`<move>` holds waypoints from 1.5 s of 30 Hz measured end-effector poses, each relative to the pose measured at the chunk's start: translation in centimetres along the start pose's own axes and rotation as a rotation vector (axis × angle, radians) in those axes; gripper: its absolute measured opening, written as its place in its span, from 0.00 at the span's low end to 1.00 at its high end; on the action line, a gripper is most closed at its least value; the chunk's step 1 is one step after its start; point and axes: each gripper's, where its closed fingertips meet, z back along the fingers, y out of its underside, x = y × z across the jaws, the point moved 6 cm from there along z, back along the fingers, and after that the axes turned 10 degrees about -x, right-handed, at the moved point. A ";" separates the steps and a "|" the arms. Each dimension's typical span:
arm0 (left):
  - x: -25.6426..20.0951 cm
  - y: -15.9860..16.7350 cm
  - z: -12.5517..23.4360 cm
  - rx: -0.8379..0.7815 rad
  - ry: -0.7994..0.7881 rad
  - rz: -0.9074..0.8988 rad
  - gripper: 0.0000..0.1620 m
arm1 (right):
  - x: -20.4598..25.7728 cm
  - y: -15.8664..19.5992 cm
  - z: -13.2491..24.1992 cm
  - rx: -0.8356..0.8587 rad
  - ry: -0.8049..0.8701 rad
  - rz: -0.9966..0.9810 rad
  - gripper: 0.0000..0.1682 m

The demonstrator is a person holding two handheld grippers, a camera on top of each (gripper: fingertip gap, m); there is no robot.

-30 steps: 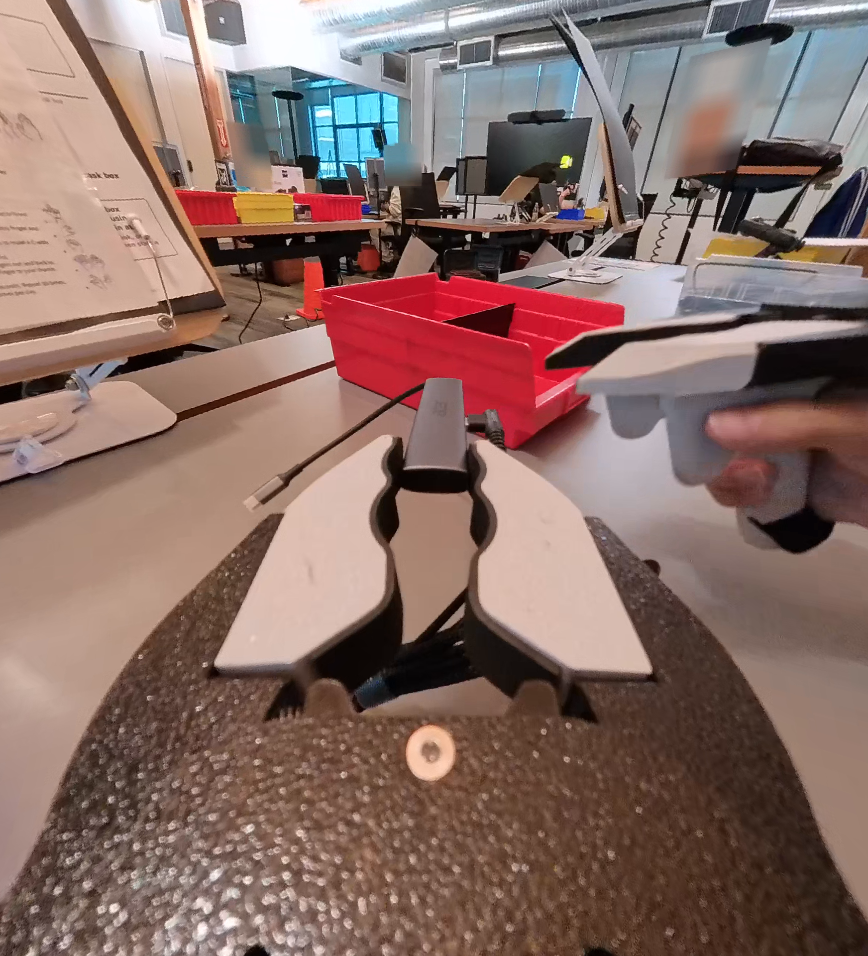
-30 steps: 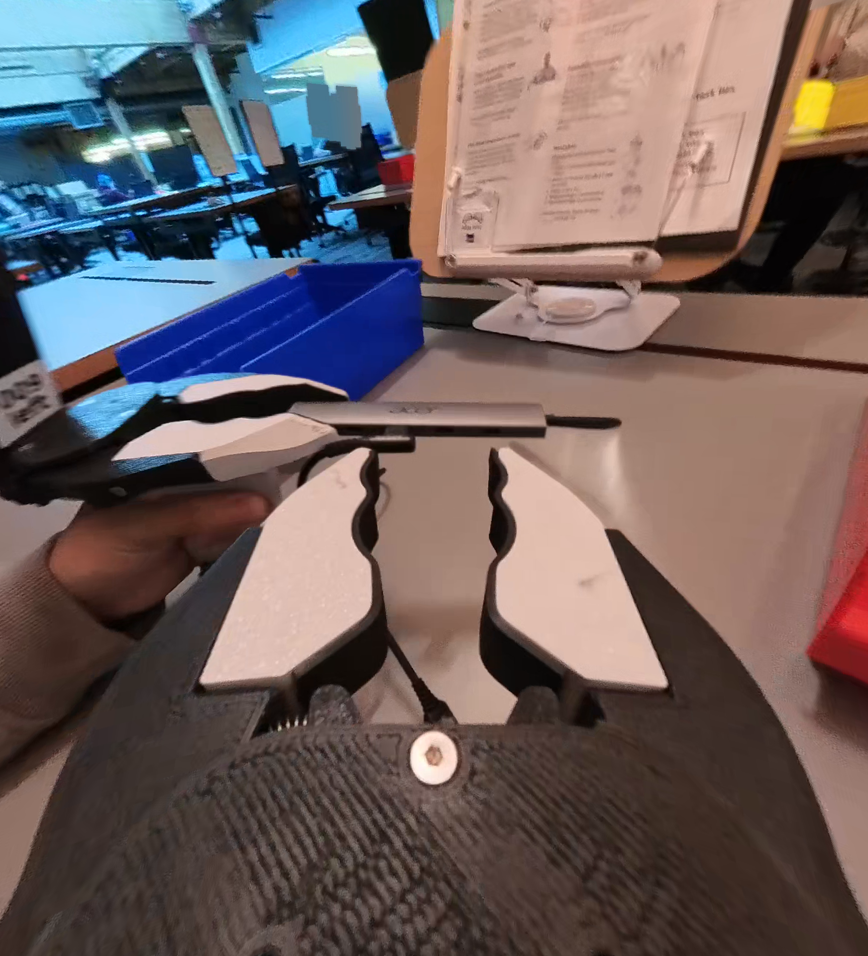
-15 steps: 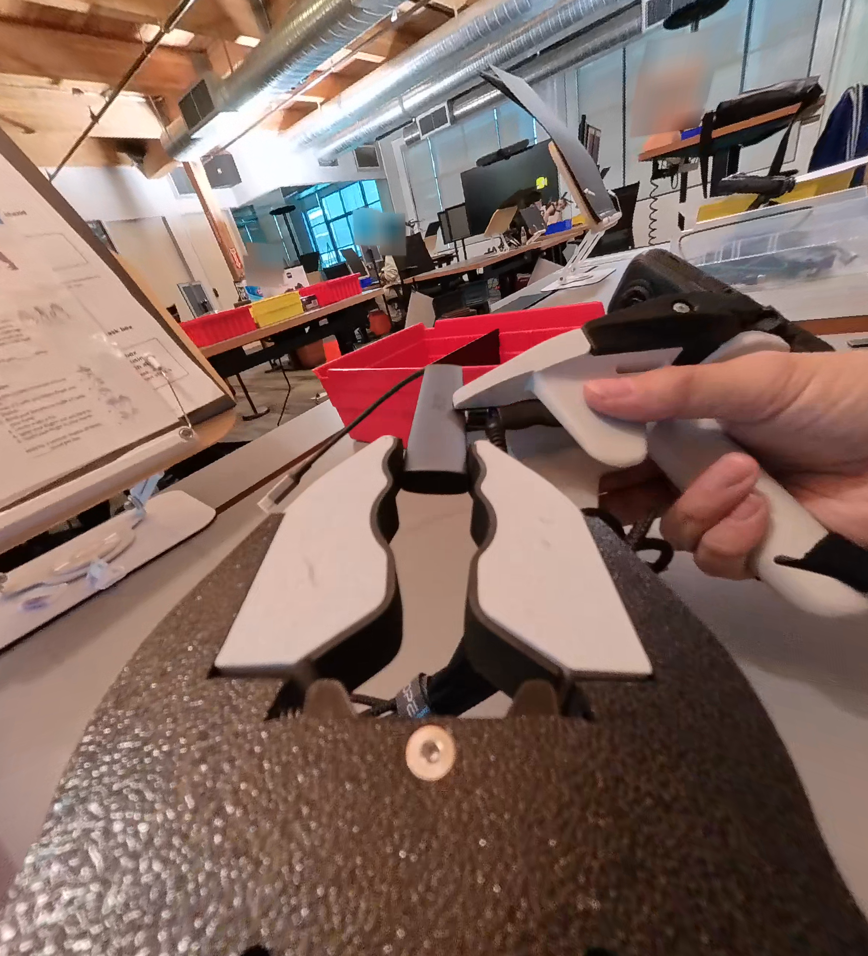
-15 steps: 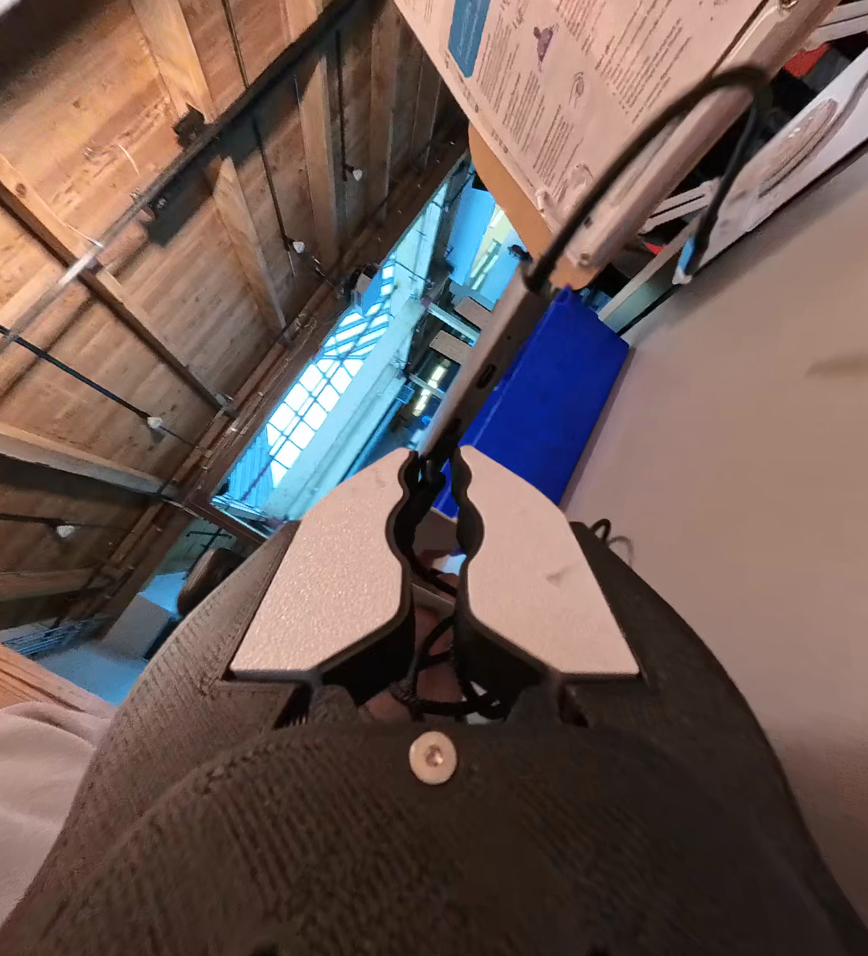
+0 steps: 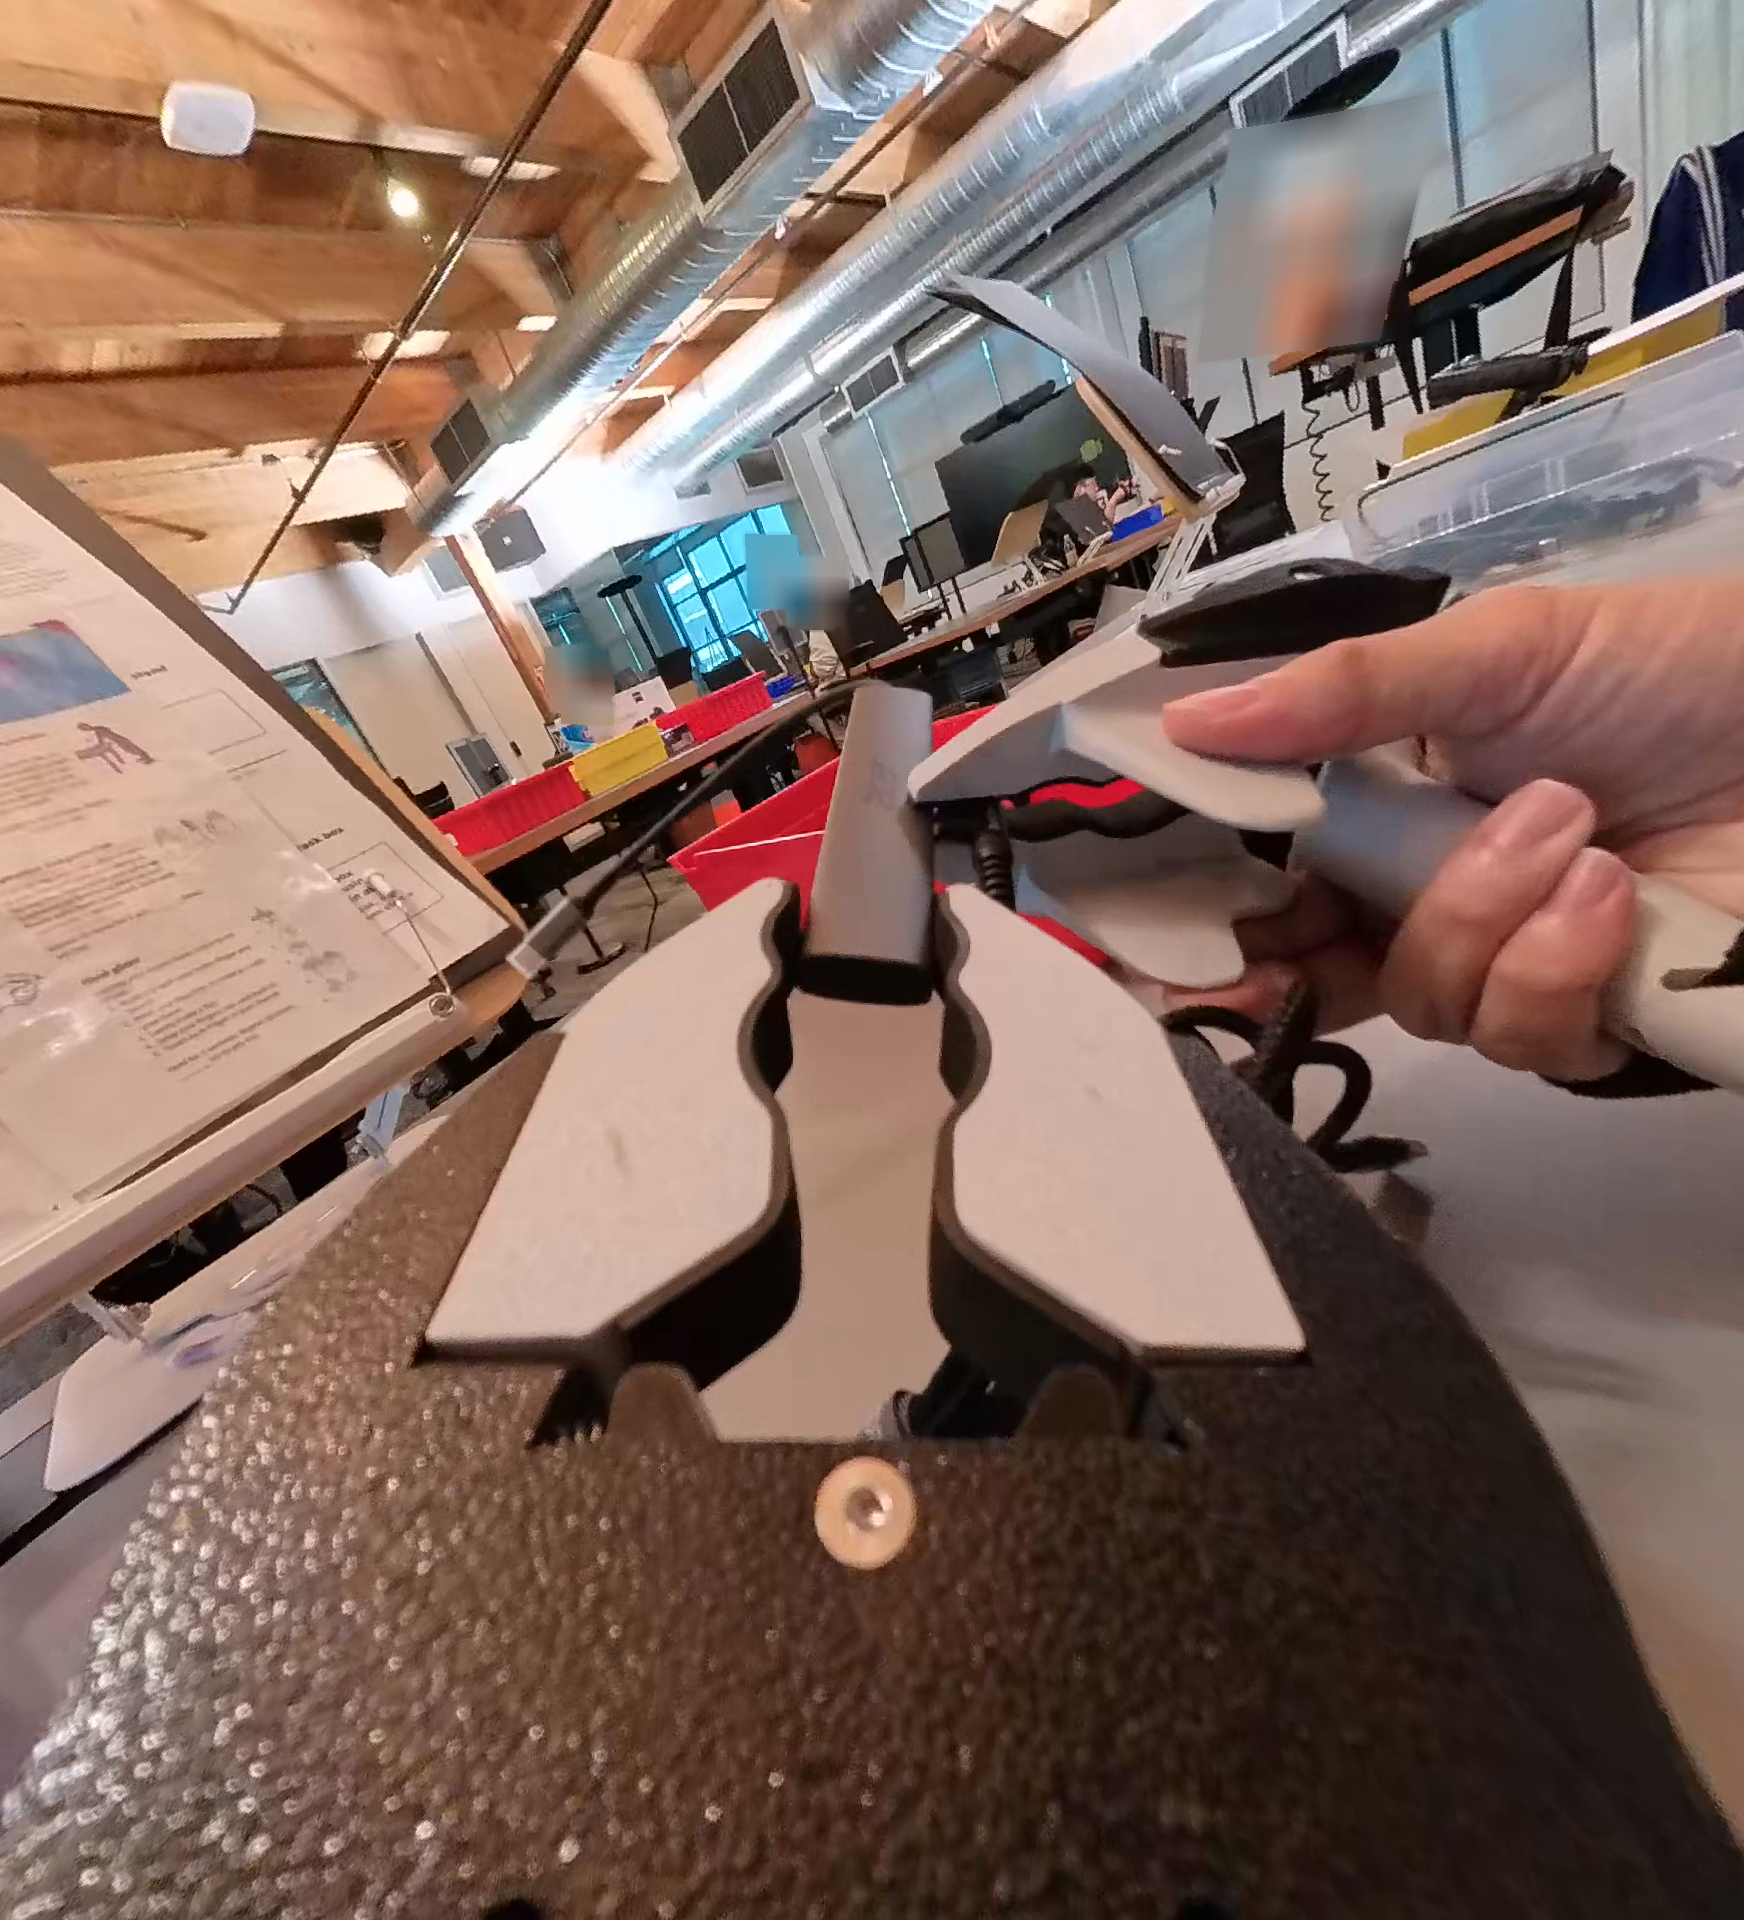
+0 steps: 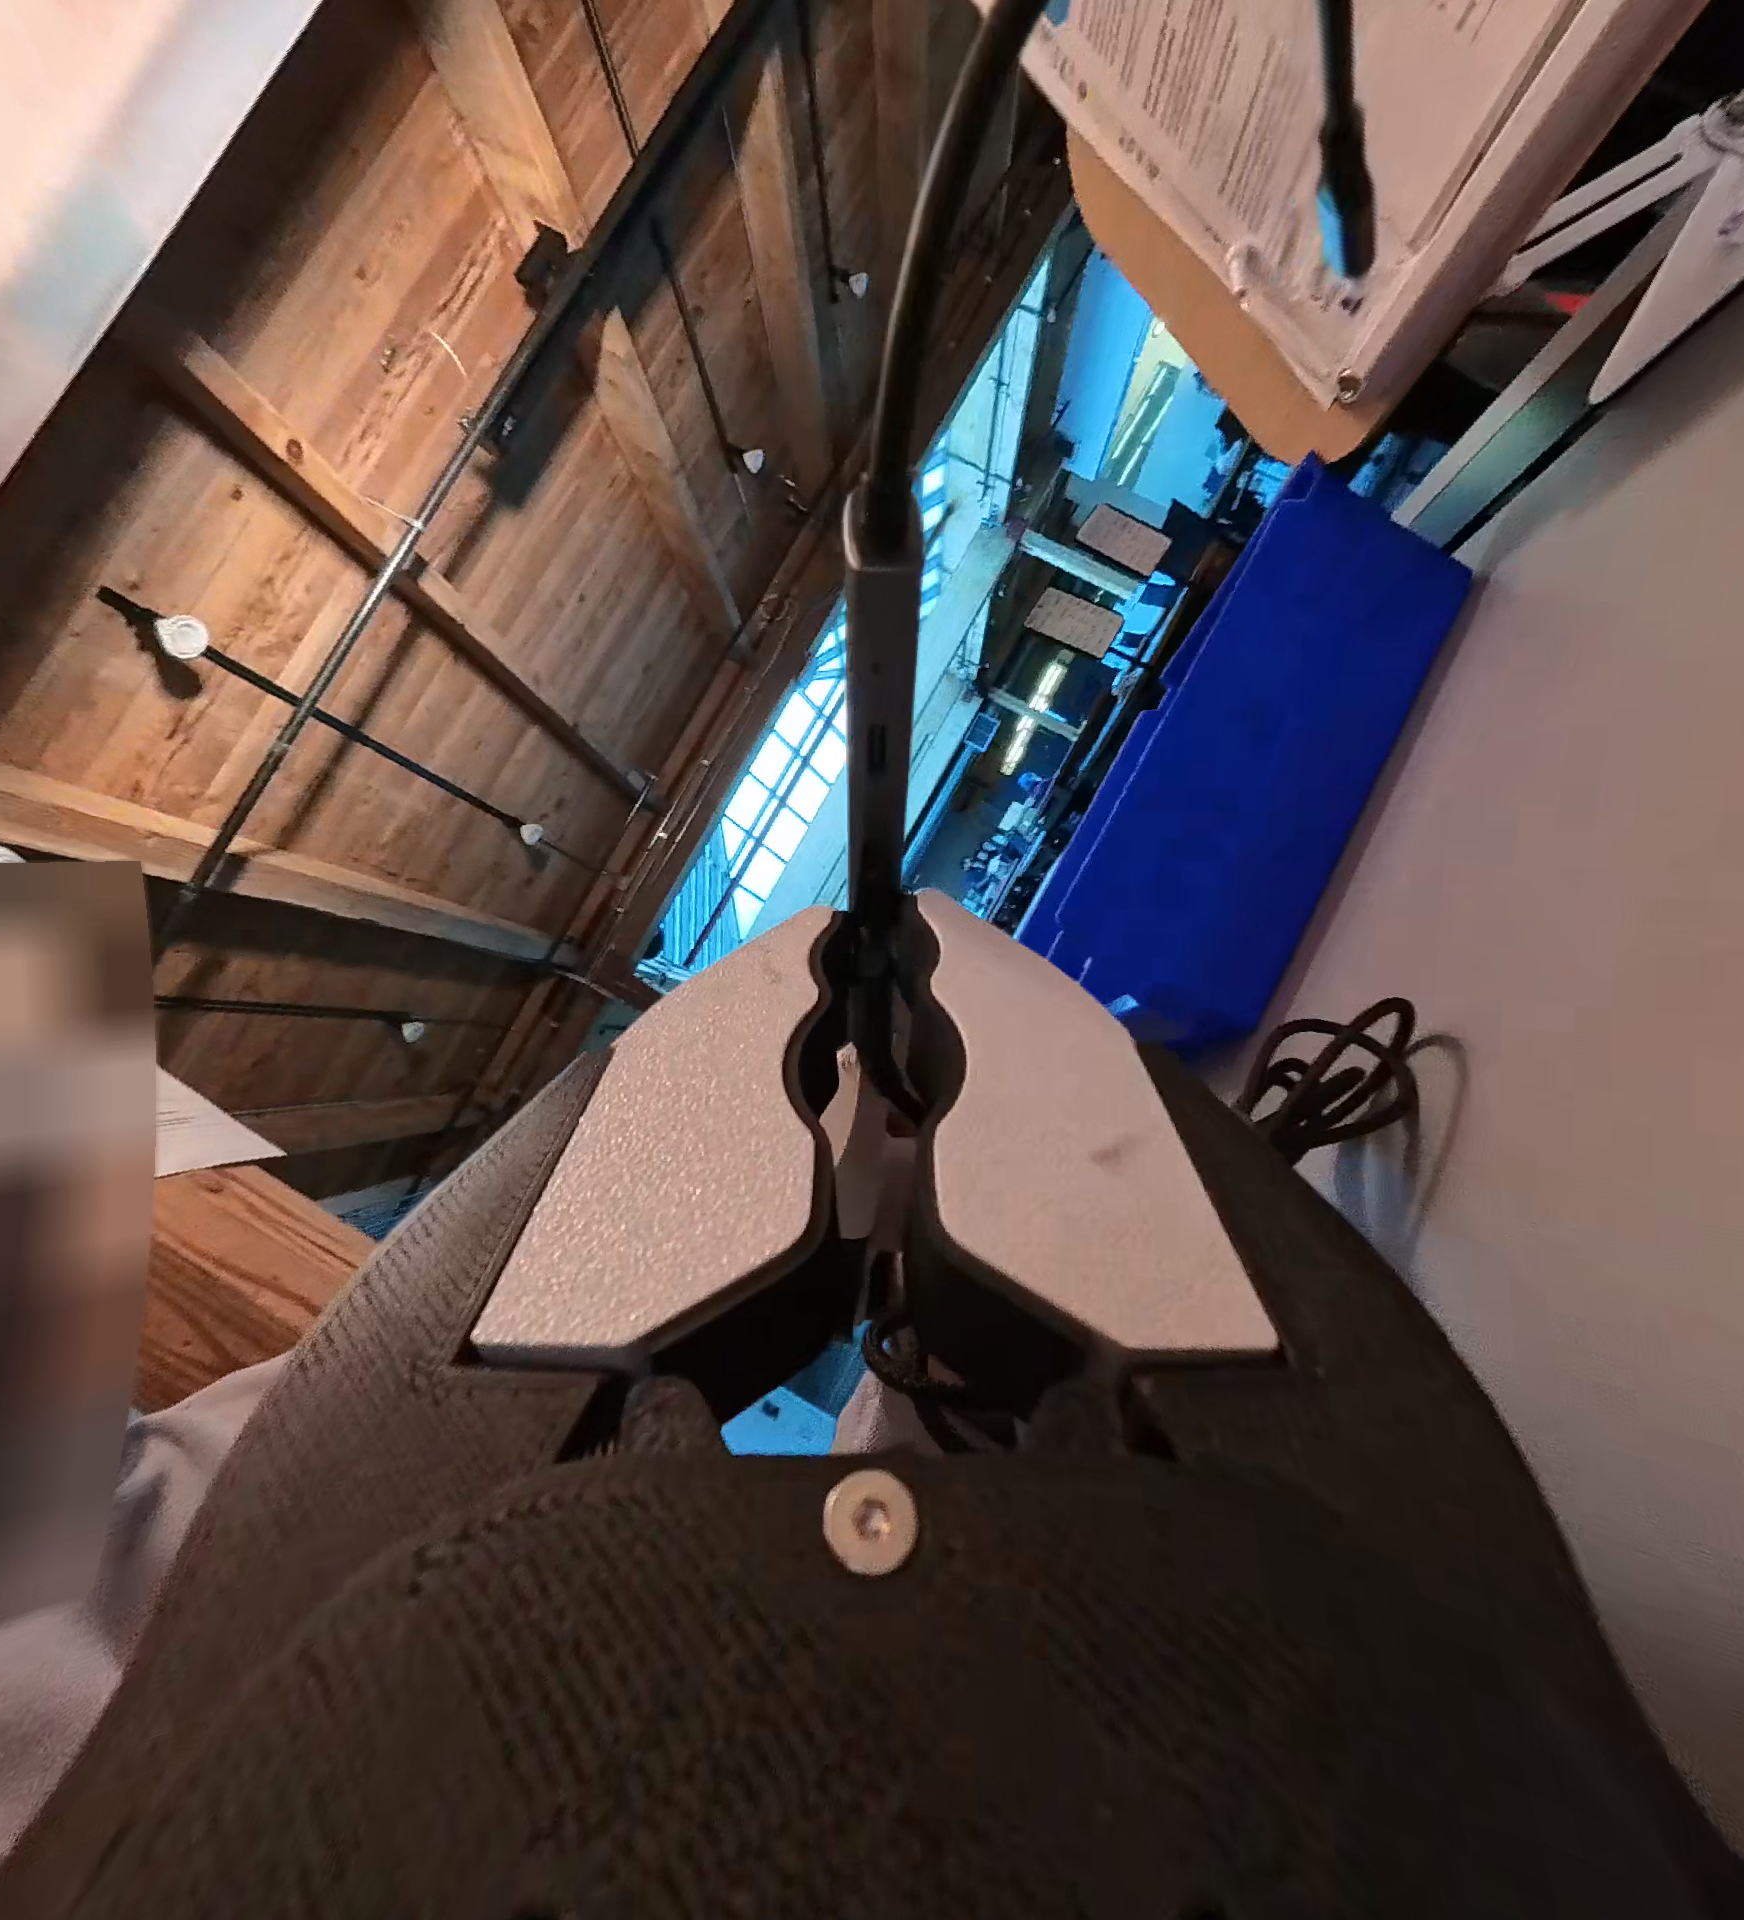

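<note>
My left gripper (image 5: 868, 935) is shut on the near end of a slim grey USB hub (image 5: 873, 810), held up off the grey table (image 5: 1626, 1247). The hub's short black lead (image 5: 702, 800) curves left to a metal plug. My right gripper (image 6: 873, 935), in a person's hand (image 5: 1574, 790), comes in from the right against the hub's side. It is shut on the plug of a black cable (image 6: 883, 1039), right at the hub. In the right wrist view the hub (image 6: 878, 675) shows edge-on above the fingertips. The cable's loose coil (image 6: 1346, 1081) lies on the table.
A document stand with printed sheets (image 5: 172, 883) is close on the left; it also shows in the right wrist view (image 6: 1315, 156). A red bin (image 5: 743, 842) sits behind the hub. A blue bin (image 6: 1242, 748) stands on the table. A clear plastic box (image 5: 1626, 468) is at the far right. My two grippers' fingertips are within a few centimetres of each other.
A second ago my right gripper was open in front of the hub; now it is shut on the cable plug at the hub's side. Both grippers have tilted upward, hub raised.
</note>
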 end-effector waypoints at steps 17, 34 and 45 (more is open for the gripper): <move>0.4 0.6 -0.4 0.108 -0.126 0.123 0.15 | -0.8 0.0 -0.2 -0.080 0.122 0.066 0.06; 0.4 1.6 -0.1 0.145 -0.080 0.108 0.15 | -2.1 0.7 0.4 -0.150 0.044 -0.067 0.05; 0.3 1.4 -0.2 0.210 -0.112 0.044 0.15 | -1.5 0.6 0.4 -0.079 0.123 0.097 0.05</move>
